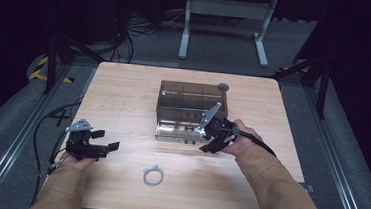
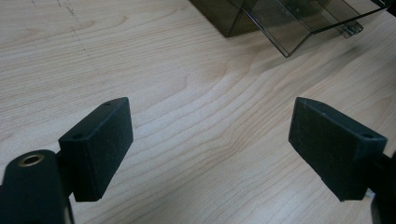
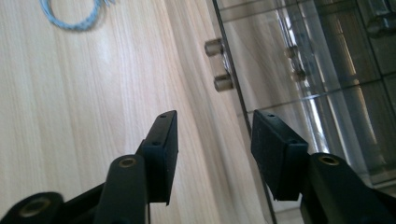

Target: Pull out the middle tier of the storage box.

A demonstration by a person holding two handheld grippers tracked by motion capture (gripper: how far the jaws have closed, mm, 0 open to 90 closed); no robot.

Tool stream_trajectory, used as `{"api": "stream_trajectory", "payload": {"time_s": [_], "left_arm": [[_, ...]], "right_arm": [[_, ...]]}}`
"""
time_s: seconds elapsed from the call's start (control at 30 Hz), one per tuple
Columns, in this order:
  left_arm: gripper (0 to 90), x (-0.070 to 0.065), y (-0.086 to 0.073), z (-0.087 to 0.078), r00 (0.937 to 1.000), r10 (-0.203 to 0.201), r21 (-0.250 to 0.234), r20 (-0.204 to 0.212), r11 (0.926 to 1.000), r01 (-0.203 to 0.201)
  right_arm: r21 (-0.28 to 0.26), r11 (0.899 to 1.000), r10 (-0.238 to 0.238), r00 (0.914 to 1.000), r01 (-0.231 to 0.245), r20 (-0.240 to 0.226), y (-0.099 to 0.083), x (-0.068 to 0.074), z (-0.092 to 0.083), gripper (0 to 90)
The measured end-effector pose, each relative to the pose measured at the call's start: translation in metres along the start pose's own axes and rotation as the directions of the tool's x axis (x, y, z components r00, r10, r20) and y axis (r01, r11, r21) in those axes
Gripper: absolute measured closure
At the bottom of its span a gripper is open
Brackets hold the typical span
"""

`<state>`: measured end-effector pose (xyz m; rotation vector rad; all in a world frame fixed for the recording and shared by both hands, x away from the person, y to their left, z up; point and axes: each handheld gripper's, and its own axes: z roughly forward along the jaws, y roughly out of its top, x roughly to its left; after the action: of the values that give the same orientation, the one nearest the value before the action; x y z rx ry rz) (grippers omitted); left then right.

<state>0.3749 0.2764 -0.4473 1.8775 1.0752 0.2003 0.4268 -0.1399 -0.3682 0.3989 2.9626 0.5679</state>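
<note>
A smoky see-through drawer box (image 1: 192,101) stands mid-table, its clear drawer (image 1: 177,132) pulled out toward me. My right gripper (image 1: 207,139) is at the drawer's front right. In the right gripper view its jaws (image 3: 215,135) stand apart on either side of the clear front panel's edge (image 3: 233,84), below two small metal knobs (image 3: 218,65), and the pads do not press on it. My left gripper (image 1: 101,143) rests at the table's left, open, with bare wood between its pads (image 2: 210,140). The left gripper view shows the box (image 2: 224,18) and drawer (image 2: 303,23) farther off.
A small coil of pale wire (image 1: 153,175) lies near the front edge between my hands, and it appears in the right gripper view (image 3: 74,18). A dark round disc (image 1: 223,87) sits at the box's back right corner. Cables trail off the table's left side (image 1: 46,133).
</note>
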Motion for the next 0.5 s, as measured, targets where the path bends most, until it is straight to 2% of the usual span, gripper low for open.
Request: {"api": "stream_trajectory", "payload": {"time_s": [0.07, 0.17, 0.3, 0.43, 0.5], "left_arm": [[14.6, 0.0, 0.0, 0.0, 1.0, -0.001, -0.002, 0.0, 1.0, 0.001], [14.6, 0.0, 0.0, 0.0, 1.0, 0.0, -0.002, 0.0, 1.0, 0.0], [14.6, 0.0, 0.001, 0.001, 1.0, 0.002, -0.001, 0.0, 1.0, -0.002], [14.7, 0.0, 0.001, 0.001, 1.0, -0.001, 0.004, -0.002, 1.0, 0.001], [14.6, 0.0, 0.001, 0.001, 1.0, -0.002, 0.005, -0.001, 1.0, 0.002]], "right_arm": [[-0.023, 1.0, 0.007, 0.9999, -0.006, 0.008, 0.001, 0.004, 0.001, 51.9], [-0.053, 0.999, -0.009, 0.9998, 0.01, 0.017, 0.003, 0.006, 0.004, 50.1], [-0.074, 0.997, 0.005, 0.9999, -0.004, 0.014, 0.006, 0.011, 0.007, 46.8], [-0.075, 0.997, 0.032, 0.9984, -0.035, -0.047, 0.01, 0.014, 0.012, 43.1], [-0.081, 0.996, 0.032, 0.9983, -0.035, -0.048, 0.012, 0.018, 0.014, 43.1]]}}
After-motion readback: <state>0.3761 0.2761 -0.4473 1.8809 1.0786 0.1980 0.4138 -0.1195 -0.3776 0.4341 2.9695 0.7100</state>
